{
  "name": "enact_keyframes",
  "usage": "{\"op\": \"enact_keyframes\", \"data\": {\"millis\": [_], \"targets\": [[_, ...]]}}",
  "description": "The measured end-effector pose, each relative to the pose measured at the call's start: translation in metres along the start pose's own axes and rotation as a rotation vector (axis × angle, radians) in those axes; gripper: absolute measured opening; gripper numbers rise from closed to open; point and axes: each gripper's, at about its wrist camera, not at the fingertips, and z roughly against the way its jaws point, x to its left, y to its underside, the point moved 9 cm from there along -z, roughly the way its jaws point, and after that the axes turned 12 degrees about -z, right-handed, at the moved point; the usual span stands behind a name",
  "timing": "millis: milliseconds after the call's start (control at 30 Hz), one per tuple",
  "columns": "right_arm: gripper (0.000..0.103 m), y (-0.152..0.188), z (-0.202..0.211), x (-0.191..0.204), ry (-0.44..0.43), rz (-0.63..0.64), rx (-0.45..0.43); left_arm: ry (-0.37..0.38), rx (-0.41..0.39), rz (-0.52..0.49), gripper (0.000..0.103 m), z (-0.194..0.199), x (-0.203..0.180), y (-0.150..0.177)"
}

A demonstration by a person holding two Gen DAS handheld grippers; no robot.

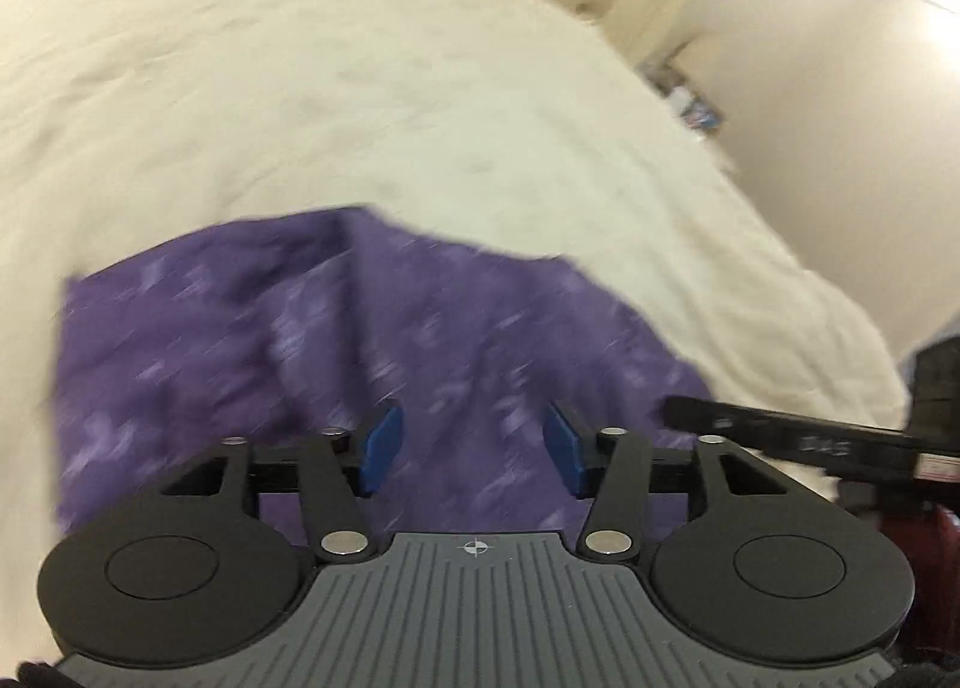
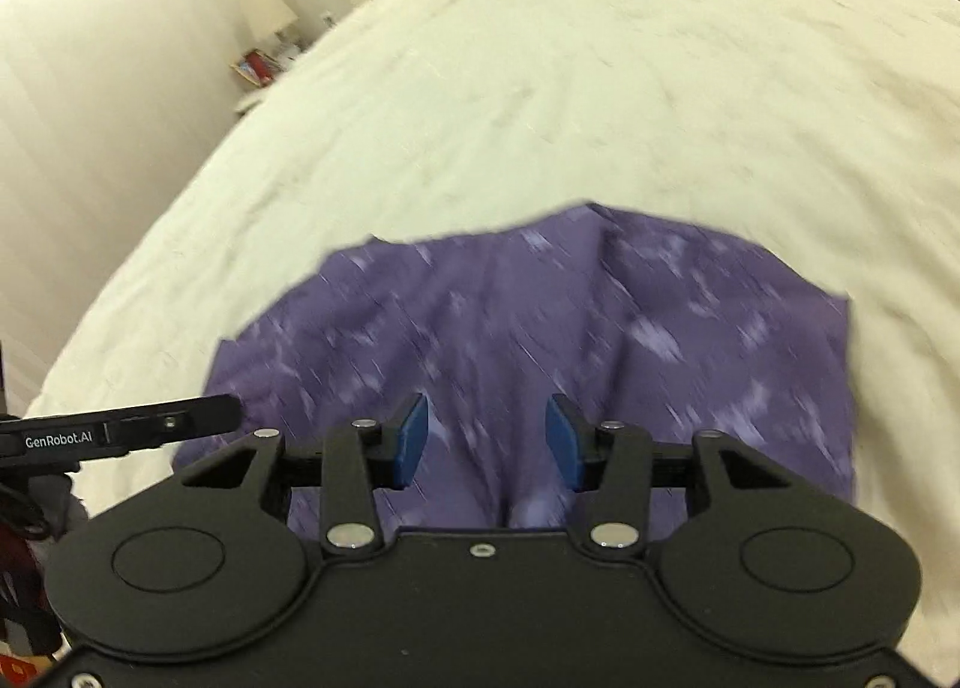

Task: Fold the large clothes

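Left wrist view: my left claw (image 1: 473,451) hung with its blue pads apart, empty, the purple garment (image 1: 336,340) spread on the bed (image 1: 300,87) directly beneath and ahead, its long axis crosswise. My right claw (image 2: 486,442), likewise apart and empty, sat over the cloth's other half. Neither seemed nearer.

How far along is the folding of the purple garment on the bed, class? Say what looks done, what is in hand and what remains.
Done: the purple garment lies on the cream bedcover as a compact, roughly rectangular shape, so some folding seems finished, though blur hides the layers. In hand: nothing; the left tool and right tool are both open above it. Left: probably further folds or smoothing the creases.
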Motion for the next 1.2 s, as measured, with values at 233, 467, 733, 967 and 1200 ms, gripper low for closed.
{"op": "enact_keyframes", "data": {"millis": [233, 467, 733, 967, 1200], "targets": [[0.053, -0.01, -0.042, 0.022, -0.024, 0.077, 0.065, 0.031, 0.023, -0.015, 0.056, -0.049, 0.008, -0.002], [0.037, -0.014, -0.084, -0.026, 0.084, 0.01, 0.124, -0.026, 0.129, 0.056, 0.055, -0.077, 0.055, 0.019], [0.062, -0.014, -0.055, -0.016, 0.07, 0.034, 0.073, -0.08, 0.112, -0.072, 0.065, -0.039, 0.027, 0.016], [0.076, 0.035, -0.028, 0.009, 0.143, 0.2, 0.072, -0.17, 0.205, -0.213, 0.077, -0.026, 0.006, 0.06], [0.084, 0.072, -0.046, -0.01, 0.246, 0.242, 0.147, -0.234, 0.264, -0.271, 0.091, -0.041, 0.012, 0.087]]}}
